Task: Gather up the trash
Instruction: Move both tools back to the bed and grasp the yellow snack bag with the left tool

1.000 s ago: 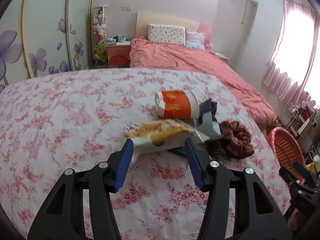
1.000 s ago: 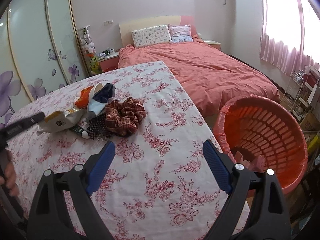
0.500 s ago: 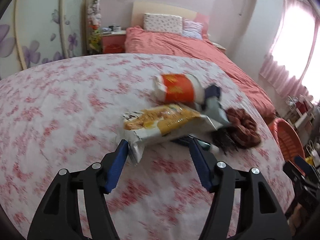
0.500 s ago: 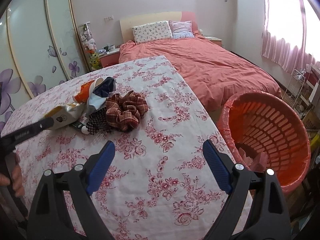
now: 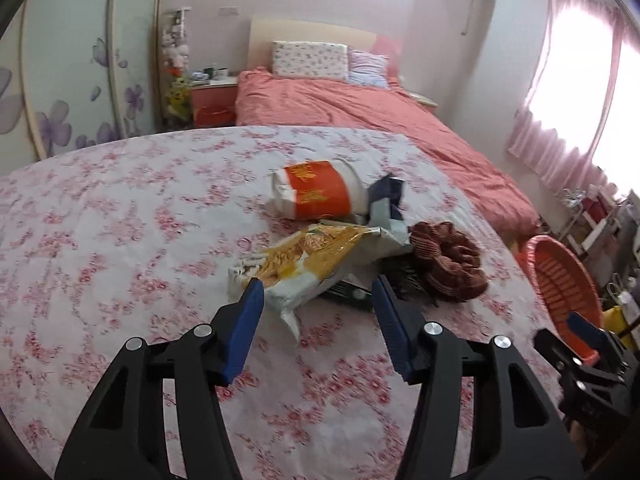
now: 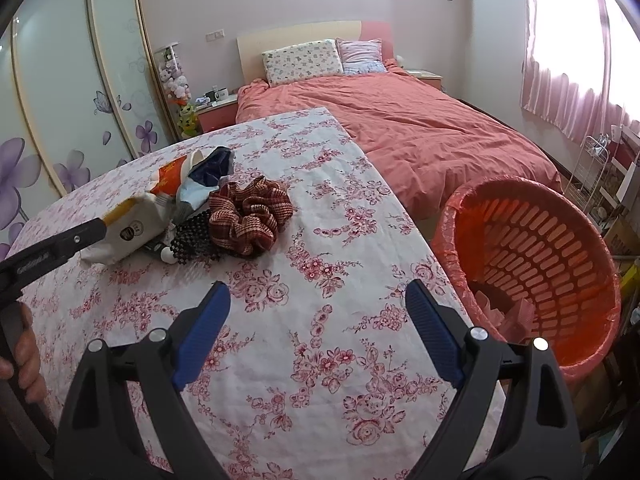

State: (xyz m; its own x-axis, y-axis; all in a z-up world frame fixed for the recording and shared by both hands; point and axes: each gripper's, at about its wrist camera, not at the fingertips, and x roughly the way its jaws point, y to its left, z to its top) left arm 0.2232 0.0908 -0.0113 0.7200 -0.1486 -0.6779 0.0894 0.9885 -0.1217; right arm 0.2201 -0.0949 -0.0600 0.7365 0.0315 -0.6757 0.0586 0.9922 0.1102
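A yellow and white snack bag [image 5: 306,266] lies on the floral tablecloth [image 5: 120,240], in a pile with an orange and white cup [image 5: 320,194], a blue and white wrapper [image 5: 386,204] and a dark tube [image 5: 348,290]. My left gripper [image 5: 316,304] is open, its fingers on either side of the bag's near end. In the right wrist view the bag [image 6: 132,232] lies at the left beside the left gripper's finger [image 6: 60,246]. My right gripper [image 6: 318,320] is open and empty above the cloth, next to an orange bin [image 6: 532,268].
A brown checked scrunchie [image 6: 250,216] and a black mesh item [image 6: 192,238] lie beside the pile. The orange bin, lined with a bag, stands off the table's right edge [image 5: 560,280]. A bed with a coral cover [image 6: 400,128] is behind.
My left gripper has closed in on the snack bag, whose near end now sits between the fingers. The right gripper has barely moved.
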